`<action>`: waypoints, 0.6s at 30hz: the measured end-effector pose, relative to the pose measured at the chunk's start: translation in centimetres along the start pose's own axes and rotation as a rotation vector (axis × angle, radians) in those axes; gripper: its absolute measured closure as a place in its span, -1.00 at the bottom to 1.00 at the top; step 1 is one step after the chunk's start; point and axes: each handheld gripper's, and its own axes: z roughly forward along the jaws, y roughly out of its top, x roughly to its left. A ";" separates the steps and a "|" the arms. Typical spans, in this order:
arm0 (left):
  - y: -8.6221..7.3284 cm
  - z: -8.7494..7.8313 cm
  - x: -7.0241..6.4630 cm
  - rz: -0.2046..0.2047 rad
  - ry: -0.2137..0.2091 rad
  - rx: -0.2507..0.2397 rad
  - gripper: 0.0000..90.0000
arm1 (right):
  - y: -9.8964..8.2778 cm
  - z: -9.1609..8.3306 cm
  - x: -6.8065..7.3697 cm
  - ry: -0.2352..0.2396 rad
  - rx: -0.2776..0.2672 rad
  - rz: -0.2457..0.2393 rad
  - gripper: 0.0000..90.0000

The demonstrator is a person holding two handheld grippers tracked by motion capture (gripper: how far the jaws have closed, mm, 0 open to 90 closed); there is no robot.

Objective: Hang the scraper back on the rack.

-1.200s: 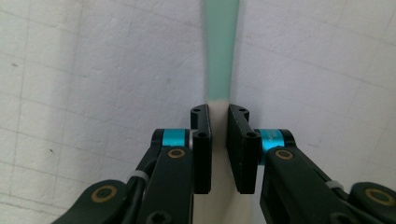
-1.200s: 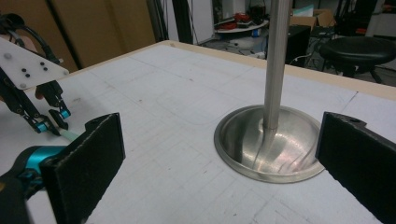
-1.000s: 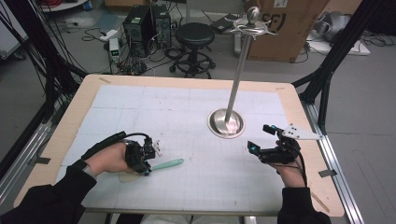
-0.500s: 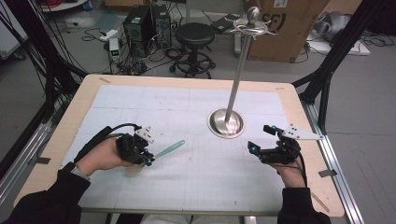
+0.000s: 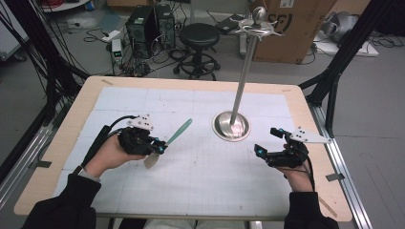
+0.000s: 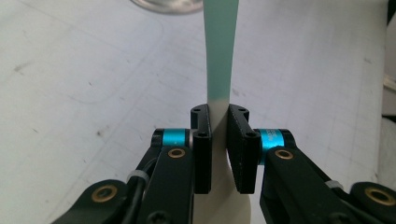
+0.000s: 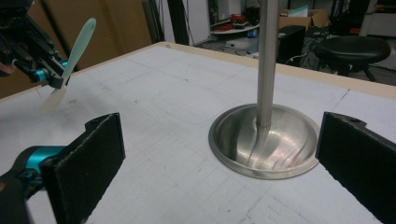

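Observation:
My left gripper [image 5: 161,147] is shut on a flat utensil [image 5: 179,132] with a pale green handle and a whitish blade. It holds the utensil off the white mat, handle slanting up toward the metal stand [image 5: 231,126]. In the left gripper view the jaws [image 6: 219,123] pinch the utensil [image 6: 220,56] where green meets white. My right gripper [image 5: 266,141] hovers open at the right of the stand's round base, nothing between its pads. From the right gripper view, the wide-apart jaws [image 7: 229,149] frame the stand base [image 7: 264,144]; the utensil [image 7: 77,39] and left gripper [image 7: 46,72] show far left.
The stand's tall pole ends in a hooked top [image 5: 258,24] above the table's far half. A white gridded mat [image 5: 205,181] covers the wooden table [image 5: 52,157]. Behind the table stand a black stool [image 5: 199,36], a computer case [image 5: 143,24] and a cardboard box [image 5: 291,28].
The left gripper has lifted the utensil off the mat and tilted its handle upward toward the stand. The right gripper has stayed where it was.

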 end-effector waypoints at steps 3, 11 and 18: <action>0.3 0.1 0.2 -0.015 -0.011 -0.060 0.79 | 0.0 0.0 0.0 0.001 0.000 -0.002 -0.99; 1.8 0.4 0.0 -0.018 0.047 -0.176 0.79 | 0.0 0.0 -0.1 0.000 -0.006 0.001 -0.99; 3.8 0.7 0.2 -0.011 0.044 -0.209 0.80 | 0.0 -0.1 -0.1 0.002 -0.009 0.006 -0.99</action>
